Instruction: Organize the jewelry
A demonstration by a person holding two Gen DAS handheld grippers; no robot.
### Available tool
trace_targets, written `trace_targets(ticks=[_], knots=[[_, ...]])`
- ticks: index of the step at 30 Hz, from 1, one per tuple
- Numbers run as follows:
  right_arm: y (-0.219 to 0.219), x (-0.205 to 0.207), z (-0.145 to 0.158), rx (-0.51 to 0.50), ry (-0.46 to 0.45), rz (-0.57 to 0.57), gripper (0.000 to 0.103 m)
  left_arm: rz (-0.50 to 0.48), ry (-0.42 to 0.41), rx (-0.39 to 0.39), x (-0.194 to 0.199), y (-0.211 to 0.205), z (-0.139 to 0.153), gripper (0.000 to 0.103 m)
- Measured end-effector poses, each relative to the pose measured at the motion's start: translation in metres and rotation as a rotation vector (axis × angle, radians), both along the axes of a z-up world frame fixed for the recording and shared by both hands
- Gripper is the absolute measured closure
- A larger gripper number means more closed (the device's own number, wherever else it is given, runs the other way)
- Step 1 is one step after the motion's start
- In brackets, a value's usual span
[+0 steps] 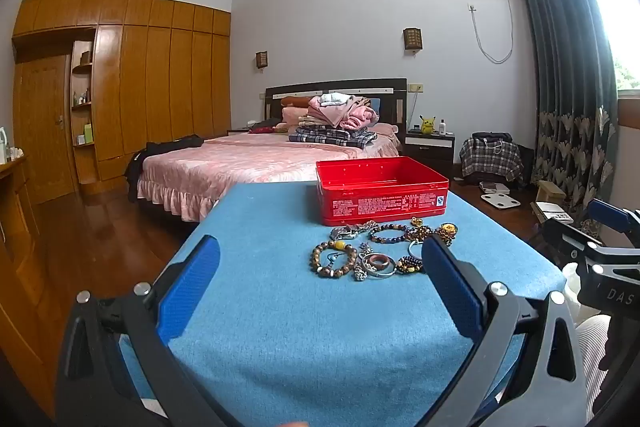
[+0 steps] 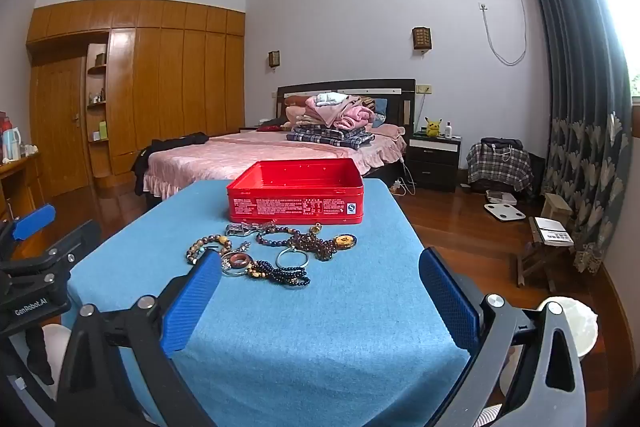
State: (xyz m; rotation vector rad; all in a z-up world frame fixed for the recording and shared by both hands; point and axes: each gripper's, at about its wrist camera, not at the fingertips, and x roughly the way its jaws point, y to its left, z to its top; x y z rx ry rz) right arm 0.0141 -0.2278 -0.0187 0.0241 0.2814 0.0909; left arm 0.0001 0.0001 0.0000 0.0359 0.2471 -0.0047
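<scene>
An open red tin box (image 1: 382, 189) (image 2: 296, 195) stands at the far end of a blue-covered table (image 1: 280, 327) (image 2: 320, 339). In front of it lies a heap of jewelry (image 1: 380, 251) (image 2: 272, 251): a brown bead bracelet (image 1: 334, 259) (image 2: 204, 247), a reddish ring (image 1: 379, 261) (image 2: 240, 260), a silver bangle (image 2: 293, 258), dark bead strands (image 2: 288, 275) and a gold pendant (image 2: 345, 241). My left gripper (image 1: 320, 255) is open and empty, short of the heap. My right gripper (image 2: 320, 267) is open and empty, also short of it.
A pink bed (image 1: 248, 159) with folded clothes (image 1: 340, 119) stands beyond the table. A wooden wardrobe (image 1: 140, 87) fills the left wall. A nightstand (image 2: 434, 157), a checked bag (image 2: 500, 159), a small stool (image 2: 544, 247) and curtains (image 2: 580, 87) are on the right.
</scene>
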Motion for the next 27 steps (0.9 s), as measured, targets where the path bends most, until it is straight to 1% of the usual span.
trace_targets(ticks=[20,27], knots=[[0.0003,0.0003,-0.0009,0.001,0.003,0.0,0.006,0.005,-0.003,0.008,0.0032,-0.0067,-0.0005,0.005],[0.0014,-0.0001,-0.0013,0.0,0.003,0.0,0.006,0.006,-0.005,0.009,0.0013,-0.0022,-0.0011,0.005]])
